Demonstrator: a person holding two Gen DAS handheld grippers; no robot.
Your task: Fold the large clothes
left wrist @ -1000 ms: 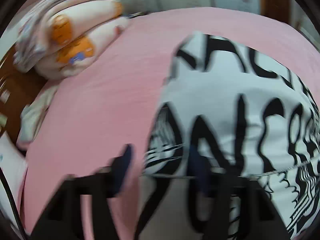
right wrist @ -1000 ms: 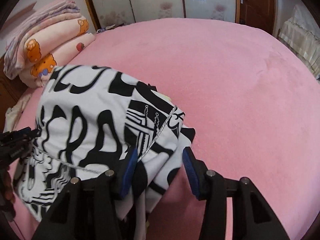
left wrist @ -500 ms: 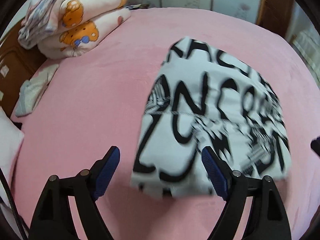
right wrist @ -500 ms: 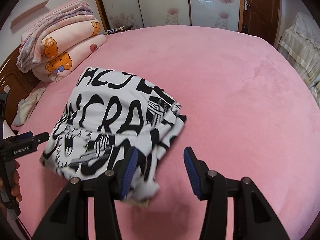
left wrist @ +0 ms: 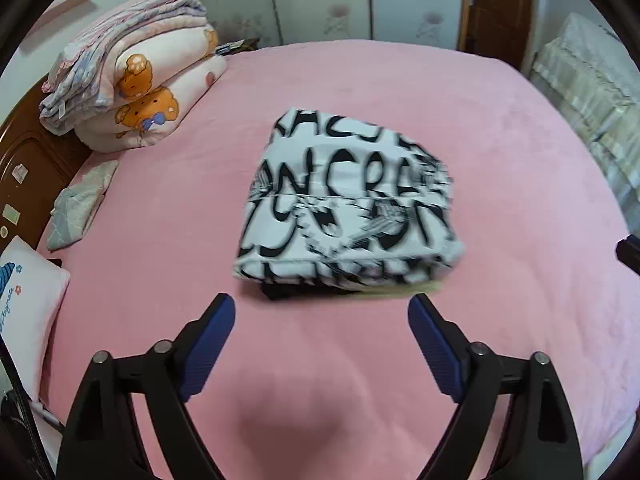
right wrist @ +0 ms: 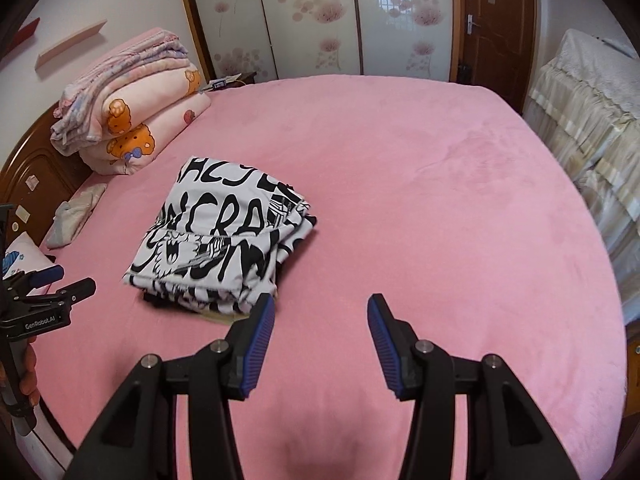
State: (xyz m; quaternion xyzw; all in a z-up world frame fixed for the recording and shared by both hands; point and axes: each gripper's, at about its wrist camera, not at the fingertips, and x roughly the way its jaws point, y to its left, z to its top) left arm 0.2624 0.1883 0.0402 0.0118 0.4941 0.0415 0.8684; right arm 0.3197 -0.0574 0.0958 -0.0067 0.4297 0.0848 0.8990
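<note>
Garment (left wrist: 348, 208) lies folded; left claw (left wrist: 322, 336) and right claw (right wrist: 322, 334) gape wide, empty.

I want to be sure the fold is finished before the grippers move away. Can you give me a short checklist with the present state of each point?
1. Left gripper open, holds no cloth: ok.
2. Right gripper open, holds no cloth: ok.
3. Black-and-white printed garment lies folded on the pink bed: ok.
4. Edges aligned: not ok, layers stick out on its right side and a dark part shows underneath.
5. Garment apart from the folded bear-print blankets: ok.
</note>
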